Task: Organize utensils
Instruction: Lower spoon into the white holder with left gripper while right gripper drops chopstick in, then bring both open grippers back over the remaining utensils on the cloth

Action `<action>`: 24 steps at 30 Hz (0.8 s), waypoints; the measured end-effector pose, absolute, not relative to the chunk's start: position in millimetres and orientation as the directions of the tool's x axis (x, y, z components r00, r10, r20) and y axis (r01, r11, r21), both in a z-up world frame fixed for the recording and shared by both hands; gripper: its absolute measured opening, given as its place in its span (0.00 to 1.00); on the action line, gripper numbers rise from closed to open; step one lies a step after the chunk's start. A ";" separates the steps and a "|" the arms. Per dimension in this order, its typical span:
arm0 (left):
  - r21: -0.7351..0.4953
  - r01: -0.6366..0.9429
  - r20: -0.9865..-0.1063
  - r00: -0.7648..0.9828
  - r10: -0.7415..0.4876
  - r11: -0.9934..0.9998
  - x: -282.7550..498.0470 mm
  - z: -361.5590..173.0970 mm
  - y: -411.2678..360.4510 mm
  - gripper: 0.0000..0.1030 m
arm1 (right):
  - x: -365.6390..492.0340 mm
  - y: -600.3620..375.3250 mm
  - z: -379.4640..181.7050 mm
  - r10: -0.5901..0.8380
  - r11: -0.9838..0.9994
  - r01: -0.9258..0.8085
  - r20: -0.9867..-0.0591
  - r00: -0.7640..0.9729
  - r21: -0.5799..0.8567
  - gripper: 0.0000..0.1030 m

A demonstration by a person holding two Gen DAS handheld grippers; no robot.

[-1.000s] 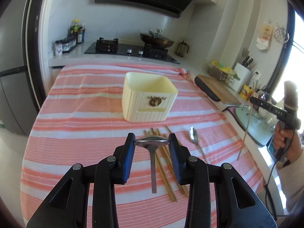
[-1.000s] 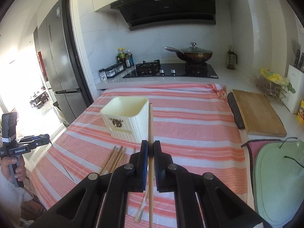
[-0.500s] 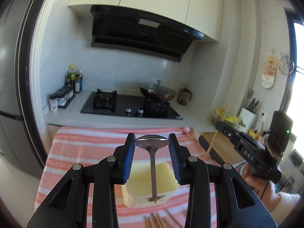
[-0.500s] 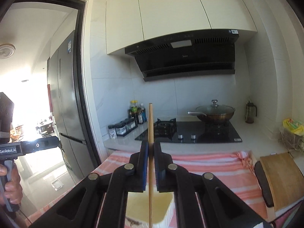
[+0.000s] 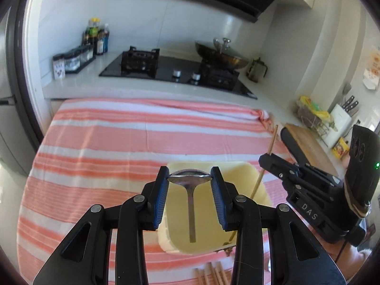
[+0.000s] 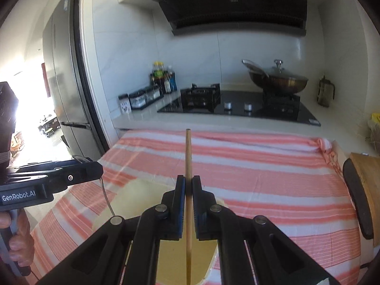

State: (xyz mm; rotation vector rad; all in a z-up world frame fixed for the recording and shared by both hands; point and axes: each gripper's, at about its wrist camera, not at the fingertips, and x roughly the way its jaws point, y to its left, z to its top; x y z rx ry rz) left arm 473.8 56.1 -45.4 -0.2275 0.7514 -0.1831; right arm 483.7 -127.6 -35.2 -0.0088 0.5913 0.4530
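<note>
Spoon (image 5: 189, 180) clamped in left gripper (image 5: 190, 178), chopstick (image 6: 188, 166) in right gripper (image 6: 188, 185) (both over bin (image 5: 247, 178) mouth).

The left gripper (image 5: 190, 182) is tilting downward, its blue-padded jaws pinching partway closed across a spoon bowl (image 5: 189, 178), handle hanging below. The right gripper (image 6: 188, 190) is also angling down, jaws pressing almost together on a chopstick (image 6: 188, 156) (standing upright between the pads). A hand (image 6: 20, 239) is gripping the left gripper's handle.
</note>
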 end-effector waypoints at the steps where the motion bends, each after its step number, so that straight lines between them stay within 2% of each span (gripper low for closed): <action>1: -0.272 0.074 -0.671 0.700 -0.244 0.959 476.2 -52.4 55.7 0.36 | 485.4 -128.1 -41.4 0.405 0.904 -0.408 -0.560 0.723 0.127 0.06; 3: -0.273 0.047 -0.695 0.681 -0.231 0.961 477.5 -61.3 54.8 0.38 | 490.6 -130.5 -50.2 0.395 0.909 -0.393 -0.589 0.705 0.139 0.08; 4: -0.283 0.043 -0.696 0.678 -0.236 0.958 474.1 -62.4 55.1 0.45 | 490.8 -133.0 -52.0 0.397 0.910 -0.385 -0.590 0.703 0.154 0.11; 5: -0.295 0.046 -0.692 0.679 -0.247 0.954 469.2 -62.1 56.5 0.52 | 490.0 -136.1 -52.0 0.400 0.911 -0.377 -0.588 0.703 0.169 0.17; 6: -0.300 0.052 -0.686 0.682 -0.253 0.953 461.2 -59.5 58.3 0.54 | 486.6 -140.1 -50.1 0.405 0.910 -0.372 -0.581 0.706 0.182 0.32; 7: -0.293 0.058 -0.685 0.684 -0.251 0.954 453.2 -57.1 60.1 0.59 | 479.9 -145.4 -46.2 0.406 0.911 -0.367 -0.568 0.716 0.189 0.43; 9: -0.269 0.079 -0.686 0.683 -0.249 0.960 430.7 -53.7 64.6 0.66 | 462.6 -157.4 -36.8 0.404 0.912 -0.368 -0.549 0.731 0.182 0.44; 11: -0.237 0.102 -0.695 0.677 -0.242 0.966 399.7 -54.3 70.8 0.78 | 441.9 -172.8 -29.7 0.404 0.910 -0.379 -0.555 0.727 0.166 0.44; 14: -0.188 0.125 -0.715 0.662 -0.223 0.974 337.8 -68.2 76.9 0.91 | 391.0 -201.5 -30.3 0.377 0.916 -0.385 -0.572 0.729 0.113 0.54; 16: -0.179 0.124 -0.738 0.640 -0.216 0.976 299.9 -88.2 77.6 0.93 | 351.1 -224.8 -44.1 0.344 0.925 -0.372 -0.595 0.727 0.081 0.58; 20: -0.194 0.044 -0.782 0.596 -0.182 0.980 244.3 -135.4 72.5 0.93 | 280.3 -270.9 -99.2 0.261 0.949 -0.310 -0.670 0.695 0.048 0.58; 24: -0.211 -0.028 -0.781 0.606 -0.152 0.977 220.5 -161.9 64.9 0.93 | 238.3 -308.6 -154.1 0.152 0.979 -0.204 -0.745 0.650 0.022 0.58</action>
